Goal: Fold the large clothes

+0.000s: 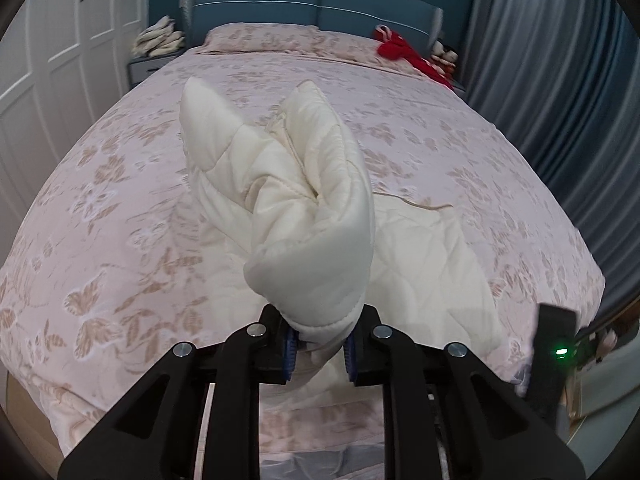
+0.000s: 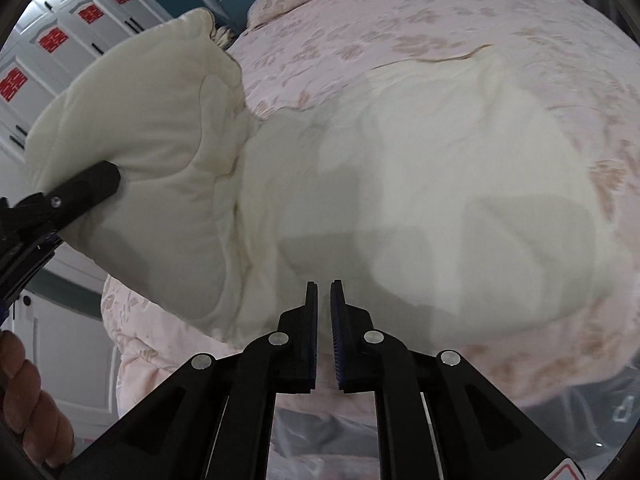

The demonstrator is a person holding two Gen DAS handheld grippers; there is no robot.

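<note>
Item: cream jacket (image 2: 420, 184), body flat on the bed (image 1: 120, 200) at its near edge. Left tool (image 1: 320, 350) clamped on a lifted padded fold that rises toward the far side. Right tool (image 2: 324, 332), barely parted, empty (nearer the flat body, which lies just beyond its tips).

Left hand-held gripper (image 1: 320, 350): matte black angular linkage arms with round silver pivot pins, and blue ribbed pads on the inner finger faces. Right hand-held gripper (image 2: 324, 332): same build, with a red-and-white label corner at its base. Bare fingers (image 2: 24, 400) at the frame edge.
</note>
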